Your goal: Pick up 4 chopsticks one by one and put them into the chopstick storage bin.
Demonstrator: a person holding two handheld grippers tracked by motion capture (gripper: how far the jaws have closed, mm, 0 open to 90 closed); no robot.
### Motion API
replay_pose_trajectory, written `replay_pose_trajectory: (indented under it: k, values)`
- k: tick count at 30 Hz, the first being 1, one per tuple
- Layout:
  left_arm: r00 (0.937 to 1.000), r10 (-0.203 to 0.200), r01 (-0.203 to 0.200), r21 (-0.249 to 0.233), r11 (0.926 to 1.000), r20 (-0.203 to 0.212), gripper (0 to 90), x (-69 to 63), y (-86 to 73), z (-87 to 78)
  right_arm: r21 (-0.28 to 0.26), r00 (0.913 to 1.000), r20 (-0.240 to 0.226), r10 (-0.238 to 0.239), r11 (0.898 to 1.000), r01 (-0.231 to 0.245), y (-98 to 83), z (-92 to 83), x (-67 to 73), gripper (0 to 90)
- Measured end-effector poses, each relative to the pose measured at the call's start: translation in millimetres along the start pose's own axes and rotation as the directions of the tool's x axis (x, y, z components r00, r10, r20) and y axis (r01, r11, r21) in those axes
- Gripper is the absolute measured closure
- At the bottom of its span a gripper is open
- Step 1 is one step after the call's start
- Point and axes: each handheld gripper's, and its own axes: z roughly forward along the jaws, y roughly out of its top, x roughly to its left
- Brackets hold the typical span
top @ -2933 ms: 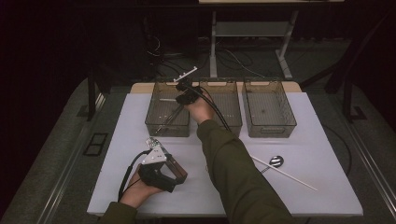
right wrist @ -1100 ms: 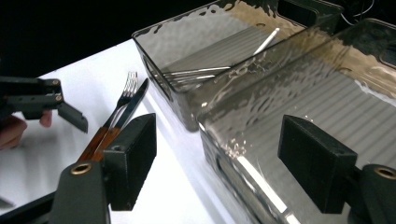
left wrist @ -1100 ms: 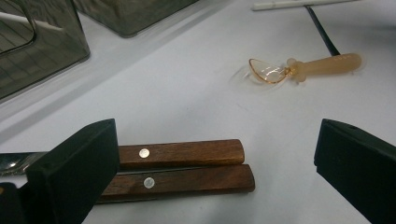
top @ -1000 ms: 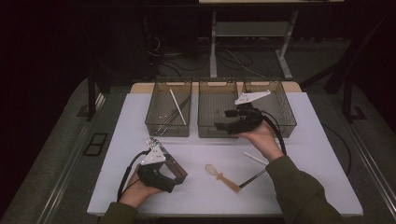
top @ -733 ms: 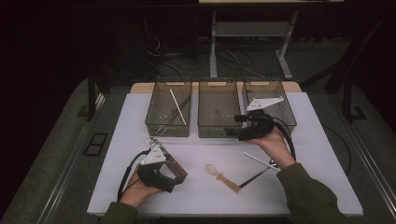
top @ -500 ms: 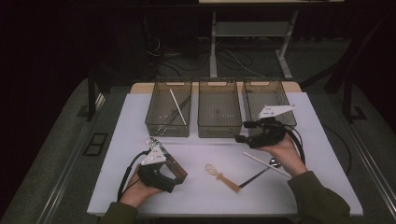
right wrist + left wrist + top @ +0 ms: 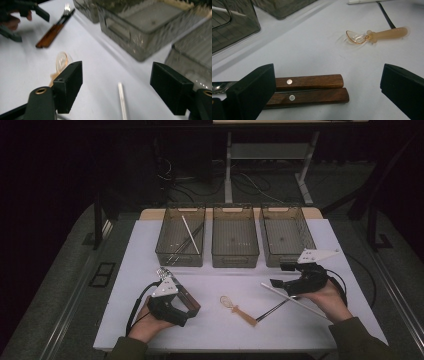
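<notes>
Stick, white, thin and long, lying slantwise on the bench at the front right, crossing a darker stick. Probably light and stiff, and smooth enough to roll or skid under a pinch. Best taken near the middle, pads square to its length and pressed low toward the bench. Right hand-held gripper poised just over it, jaws apart though just now closing a little, the white rod between them and untouched. Left hand-held gripper at the front left, jaws wide apart, two wooden handles lying between them unclamped. Hard to tell the material of the white rod. Part of its length covered by the right hand in the high view. Much blur in the right gripper view. Amber spoon lying mid-bench, well apart from both.
</notes>
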Motion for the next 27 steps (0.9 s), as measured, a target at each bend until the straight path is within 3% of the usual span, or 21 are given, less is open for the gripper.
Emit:
replay_pose_trajectory:
  k: [8, 18, 27]
  values:
    - [1.0, 0.006, -0.006, 0.003, 1.0, -0.003, 0.0, -0.6, 0.4, -0.3, 0.043, 0.9995, 0.017, 0.028, 0.999, -0.029, -23.6, -16.1, -4.3, 43.3]
    - [1.0, 0.008, -0.008, 0.003, 1.0, -0.001, 0.0, -1.0, 0.6, 0.0, 0.133, 0.9985, 0.028, 0.048, 0.99, -0.051, -47.5, -31.0, -9.4, 58.8]
    - [0.9999, 0.013, -0.013, 0.008, 0.9999, 0.0, 0.0, -2.1, 1.0, 0.6, 0.219, 0.9995, 0.013, 0.028, 0.975, -0.03, -69.3, -35.6, -18.1, 70.6]
